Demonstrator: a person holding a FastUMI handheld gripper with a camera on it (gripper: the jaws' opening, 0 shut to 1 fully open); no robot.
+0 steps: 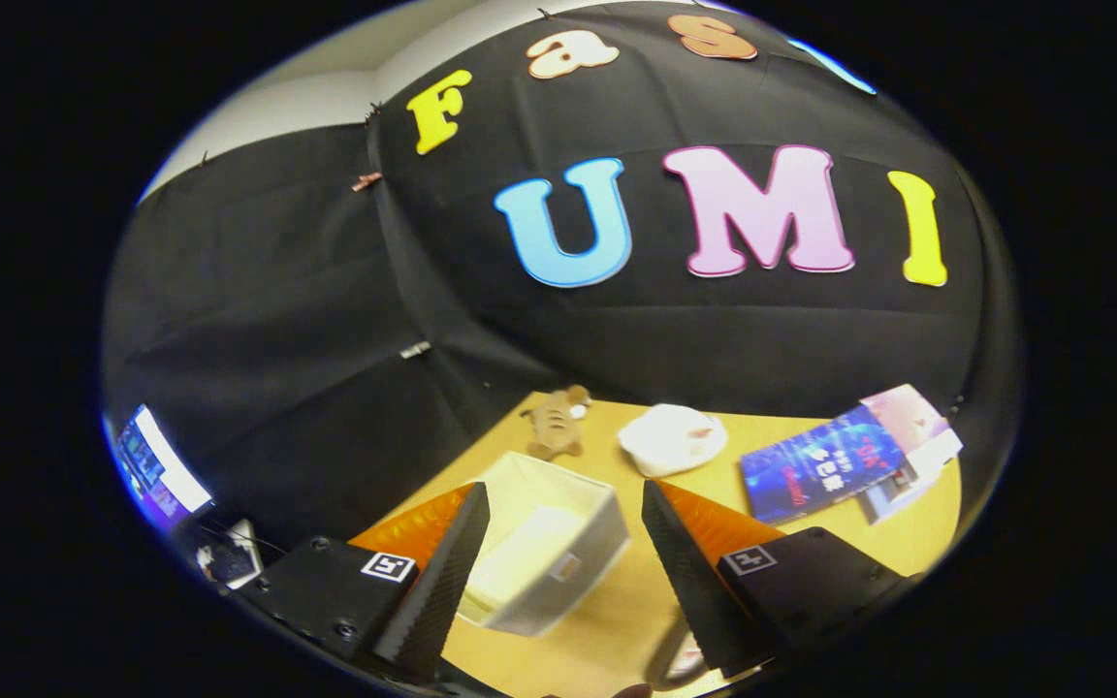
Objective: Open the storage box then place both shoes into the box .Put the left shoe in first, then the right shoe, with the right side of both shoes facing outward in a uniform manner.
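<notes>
My bench [617, 601] is yellow-brown wood, and my gripper [566, 504] is held open above it with nothing between its fingers. Between and just past my fingers an open white storage box [544, 557] sits on the bench, and beyond it, near the black wall, lie a small brown stuffed toy [556, 424] and a white shoe [672, 438]. Off past my right finger there are a blue booklet [815, 475] and some papers [917, 436] lying partly under it.
</notes>
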